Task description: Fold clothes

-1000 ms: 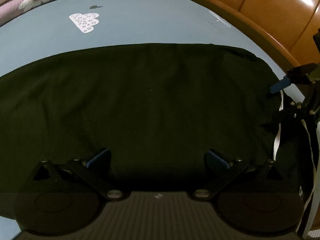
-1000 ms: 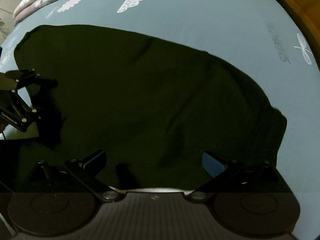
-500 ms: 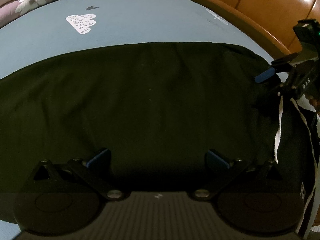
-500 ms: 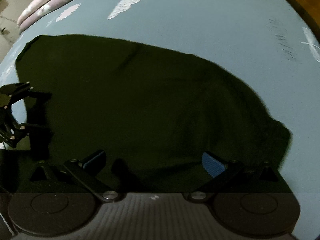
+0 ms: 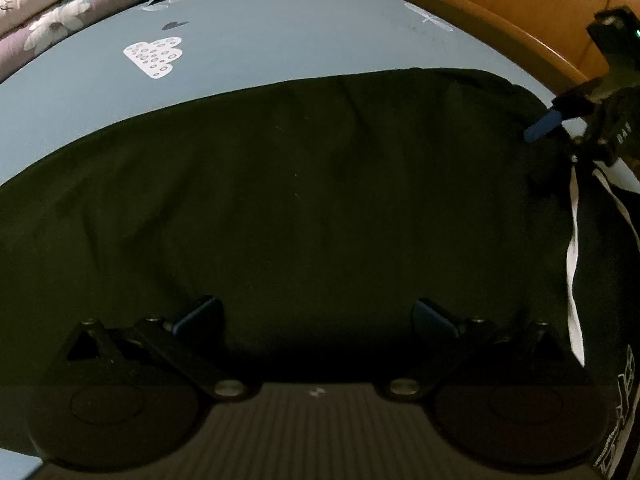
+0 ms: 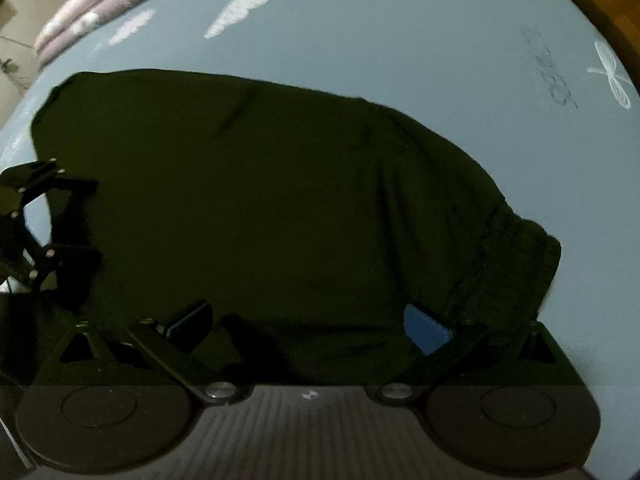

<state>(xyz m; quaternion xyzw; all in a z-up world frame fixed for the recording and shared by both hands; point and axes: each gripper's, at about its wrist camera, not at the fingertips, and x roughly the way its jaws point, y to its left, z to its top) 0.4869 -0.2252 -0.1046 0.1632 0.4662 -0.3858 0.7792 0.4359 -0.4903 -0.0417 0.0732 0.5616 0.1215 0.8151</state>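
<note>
A dark garment (image 5: pixel 304 184) lies spread flat on the light-blue bedsheet (image 5: pixel 280 40). The left gripper (image 5: pixel 316 316) and right gripper (image 6: pixel 308 320) hover over its near edge, fingers spread, grasping nothing.

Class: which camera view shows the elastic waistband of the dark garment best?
The right wrist view: the gathered waistband of the dark garment lies in plain sight at its right end. In the left wrist view that end sits at the frame edge, behind the right gripper.
</note>
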